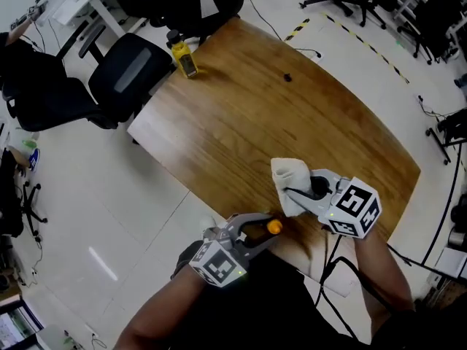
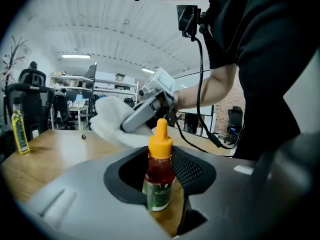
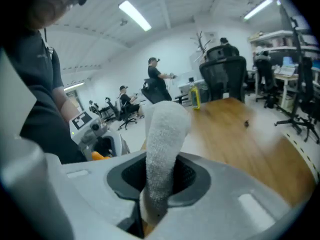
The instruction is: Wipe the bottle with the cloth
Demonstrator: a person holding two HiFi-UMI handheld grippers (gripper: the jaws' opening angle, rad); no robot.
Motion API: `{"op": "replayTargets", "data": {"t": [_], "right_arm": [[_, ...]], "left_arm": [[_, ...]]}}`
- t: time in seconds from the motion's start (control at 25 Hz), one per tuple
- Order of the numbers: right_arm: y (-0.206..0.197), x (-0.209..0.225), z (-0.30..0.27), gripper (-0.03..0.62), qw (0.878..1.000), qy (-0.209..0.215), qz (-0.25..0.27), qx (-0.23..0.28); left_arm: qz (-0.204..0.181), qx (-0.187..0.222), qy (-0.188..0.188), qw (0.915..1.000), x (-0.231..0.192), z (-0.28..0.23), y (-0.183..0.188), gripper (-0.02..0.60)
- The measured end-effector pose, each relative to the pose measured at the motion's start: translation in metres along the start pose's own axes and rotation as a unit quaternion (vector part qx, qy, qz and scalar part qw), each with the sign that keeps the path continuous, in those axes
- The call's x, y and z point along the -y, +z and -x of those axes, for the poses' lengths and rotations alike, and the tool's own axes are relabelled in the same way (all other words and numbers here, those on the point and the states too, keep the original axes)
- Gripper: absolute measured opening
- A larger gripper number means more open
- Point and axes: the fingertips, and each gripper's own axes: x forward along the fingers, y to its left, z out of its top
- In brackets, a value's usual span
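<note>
A small bottle (image 2: 160,176) of red sauce with an orange nozzle cap (image 1: 274,227) and a green label stands upright between the jaws of my left gripper (image 2: 160,189), which is shut on it near the table's front edge (image 1: 271,233). My right gripper (image 1: 293,193) is shut on a white cloth (image 1: 287,179), just to the right of and slightly beyond the bottle. The cloth (image 3: 162,144) sticks up out of the right gripper's (image 3: 156,196) jaws. In the left gripper view the cloth (image 2: 112,123) hangs just behind the bottle, apart from it.
A wooden table (image 1: 255,130) holds a yellow bottle (image 1: 182,54) at its far left corner and a small black object (image 1: 287,77) near the far edge. Black office chairs (image 1: 128,71) stand beyond the corner. Cables run from both grippers. People sit at desks in the distance (image 3: 157,81).
</note>
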Motion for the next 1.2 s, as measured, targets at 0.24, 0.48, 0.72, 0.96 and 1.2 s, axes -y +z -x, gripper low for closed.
{"op": "replayTargets", "data": {"t": [0.24, 0.48, 0.72, 0.96, 1.2], "right_arm": [[0.024, -0.063, 0.066, 0.072, 0.995, -0.065, 0.064, -0.033], [0.021, -0.106, 0.054, 0.072, 0.986, -0.129, 0.083, -0.068], [-0.001, -0.104, 0.012, 0.075, 0.962, -0.196, 0.14, -0.128], [-0.013, -0.104, 0.013, 0.075, 0.958, -0.238, 0.101, -0.128], [-0.05, -0.099, 0.021, 0.075, 0.949, -0.269, 0.028, -0.16]], "left_arm": [[-0.019, -0.035, -0.054, 0.9977, 0.004, -0.001, -0.004, 0.161], [-0.049, -0.063, -0.093, 0.9924, 0.004, -0.007, -0.005, 0.161], [-0.036, -0.055, -0.1, 0.9928, 0.0, -0.01, -0.006, 0.161], [-0.045, -0.05, -0.118, 0.9907, 0.002, -0.01, -0.01, 0.163], [-0.059, -0.052, -0.13, 0.9885, 0.0, -0.014, -0.014, 0.163]]}}
